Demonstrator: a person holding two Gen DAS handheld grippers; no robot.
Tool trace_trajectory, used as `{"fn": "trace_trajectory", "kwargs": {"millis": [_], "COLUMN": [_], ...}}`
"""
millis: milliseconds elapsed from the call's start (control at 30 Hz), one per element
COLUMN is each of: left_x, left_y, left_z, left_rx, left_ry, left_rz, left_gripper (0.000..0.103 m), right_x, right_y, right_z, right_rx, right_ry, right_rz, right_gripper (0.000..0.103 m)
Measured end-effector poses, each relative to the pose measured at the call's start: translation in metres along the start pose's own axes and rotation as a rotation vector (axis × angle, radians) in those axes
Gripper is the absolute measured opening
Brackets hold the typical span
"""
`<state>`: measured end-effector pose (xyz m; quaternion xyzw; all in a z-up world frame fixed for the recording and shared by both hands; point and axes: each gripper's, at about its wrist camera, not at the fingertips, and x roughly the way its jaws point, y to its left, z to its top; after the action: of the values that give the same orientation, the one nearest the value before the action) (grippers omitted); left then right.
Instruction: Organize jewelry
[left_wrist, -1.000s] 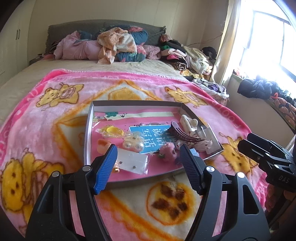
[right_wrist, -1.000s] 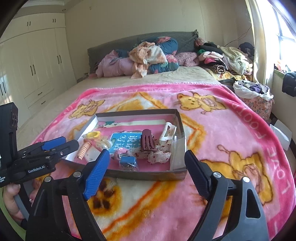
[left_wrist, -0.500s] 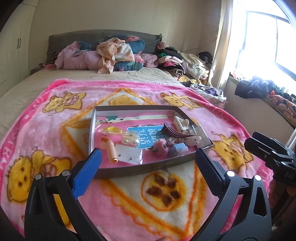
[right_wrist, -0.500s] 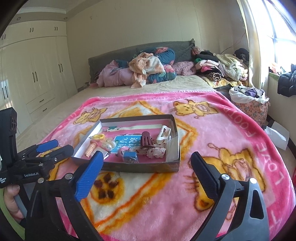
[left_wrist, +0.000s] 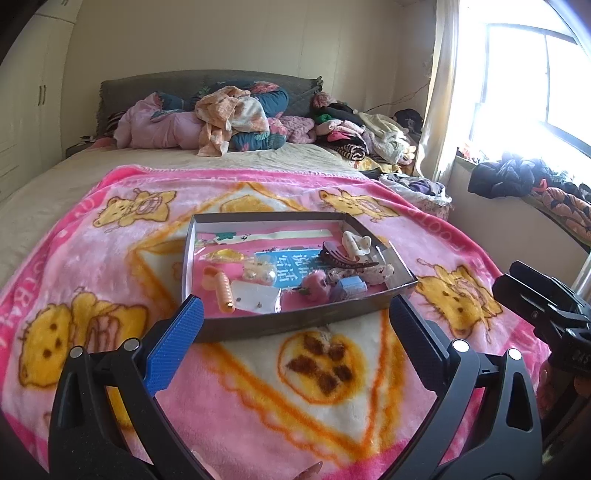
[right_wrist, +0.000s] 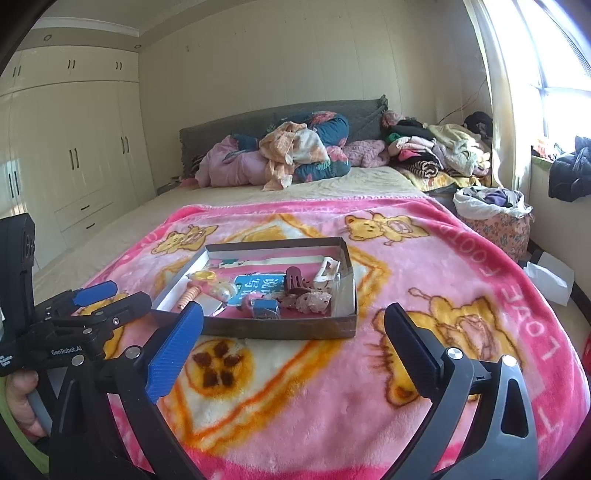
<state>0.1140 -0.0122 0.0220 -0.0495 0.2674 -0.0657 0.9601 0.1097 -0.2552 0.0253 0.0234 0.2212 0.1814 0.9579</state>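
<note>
A shallow grey box (left_wrist: 295, 321) lies on the pink blanket, also in the right wrist view (right_wrist: 280, 328). It holds hair clips and jewelry: a dark claw clip (left_wrist: 341, 256), a white clip (left_wrist: 354, 242), an orange spiral piece (left_wrist: 223, 290), a pearl piece (left_wrist: 258, 273), a pink piece (left_wrist: 314, 286), a blue block (left_wrist: 352, 286) and an earring card (left_wrist: 255, 299). My left gripper (left_wrist: 295, 314) is open and empty, just in front of the box. My right gripper (right_wrist: 293, 321) is open and empty, also short of the box.
The pink cartoon blanket (left_wrist: 92, 258) covers the near half of the bed. Piled clothes and pillows (left_wrist: 229, 118) lie at the headboard. A wardrobe (right_wrist: 74, 166) stands at the left, a laundry basket (right_wrist: 495, 218) and window at the right.
Both grippers have pulled back from the box and opened wider. The box now looks farther away in both views; its contents have not moved.
</note>
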Motion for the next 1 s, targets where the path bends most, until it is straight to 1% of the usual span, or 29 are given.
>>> {"fn": "trace_trajectory", "kwargs": {"millis": [300, 467, 800, 1000], "left_x": [-0.012, -0.016, -0.028, -0.03], "left_y": [-0.008, -0.014, -0.019, -0.02], "left_z": [-0.017, -0.025, -0.034, -0.04], "left_rx": [0.008, 0.019, 0.031, 0.039], "left_ry": [-0.014, -0.027, -0.109, -0.123], "left_rz": [0.012, 0.025, 0.064, 0.08], "left_gripper": [0.092, 0.092, 0.092, 0.092], "right_x": [-0.015, -0.019, -0.037, -0.033], "right_y": [-0.001, -0.001, -0.007, -0.004], "right_z": [-0.018, -0.027, -0.038, -0.04], "right_rx": [-0.001, -0.007, 0.017, 0.016], "right_ry": [-0.049, -0.055, -0.151, -0.142], "right_rz": [-0.008, -0.02, -0.03, -0.023], "right_gripper": [0.096, 0.096, 0.096, 0.097]}}
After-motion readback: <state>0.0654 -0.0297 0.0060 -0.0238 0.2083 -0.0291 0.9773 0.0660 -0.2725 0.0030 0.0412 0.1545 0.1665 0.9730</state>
